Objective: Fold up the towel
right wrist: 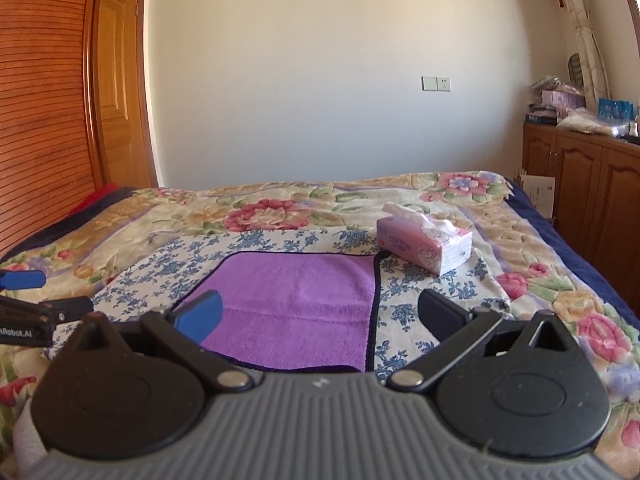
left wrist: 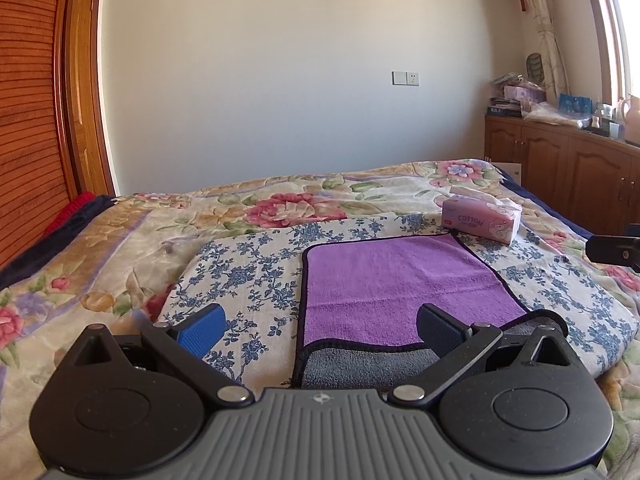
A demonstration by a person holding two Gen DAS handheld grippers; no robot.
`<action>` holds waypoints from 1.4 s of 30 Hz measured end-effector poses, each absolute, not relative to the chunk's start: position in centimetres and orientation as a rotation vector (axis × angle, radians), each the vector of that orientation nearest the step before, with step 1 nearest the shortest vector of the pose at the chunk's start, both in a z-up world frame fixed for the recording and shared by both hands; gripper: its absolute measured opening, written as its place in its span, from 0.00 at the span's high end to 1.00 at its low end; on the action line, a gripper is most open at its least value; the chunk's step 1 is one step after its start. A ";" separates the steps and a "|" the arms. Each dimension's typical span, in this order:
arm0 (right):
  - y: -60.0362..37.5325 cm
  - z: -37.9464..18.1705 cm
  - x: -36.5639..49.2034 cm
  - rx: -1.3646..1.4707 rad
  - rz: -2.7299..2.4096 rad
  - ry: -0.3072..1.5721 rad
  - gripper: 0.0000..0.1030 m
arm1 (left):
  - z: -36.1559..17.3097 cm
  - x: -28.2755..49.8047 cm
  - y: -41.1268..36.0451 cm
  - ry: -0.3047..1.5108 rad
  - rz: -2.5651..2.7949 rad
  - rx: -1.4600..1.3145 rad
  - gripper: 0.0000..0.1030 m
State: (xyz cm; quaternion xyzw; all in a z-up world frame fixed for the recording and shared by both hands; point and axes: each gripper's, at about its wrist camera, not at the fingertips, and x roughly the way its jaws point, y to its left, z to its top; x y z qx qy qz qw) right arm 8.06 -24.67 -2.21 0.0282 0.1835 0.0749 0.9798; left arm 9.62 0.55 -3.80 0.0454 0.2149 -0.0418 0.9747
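Your left gripper (left wrist: 320,328) and right gripper (right wrist: 318,318) both gape wide, holding nothing; the purple towel (left wrist: 400,280) lies on the bed (grey underside showing), beside the tissue box (right wrist: 424,246).

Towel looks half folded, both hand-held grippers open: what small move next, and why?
Probably lower the left hand-held gripper onto the towel at its near-left corner, since the purple layer already lies folded over the grey and both grippers hold nothing.

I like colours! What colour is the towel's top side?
Purple towel with dark edging; clearest in the right wrist view.
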 end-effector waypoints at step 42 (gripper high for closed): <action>-23.3 -7.9 15.7 -0.038 0.210 0.740 0.00 | -9.5 18.8 3.1 0.673 -0.183 0.028 0.40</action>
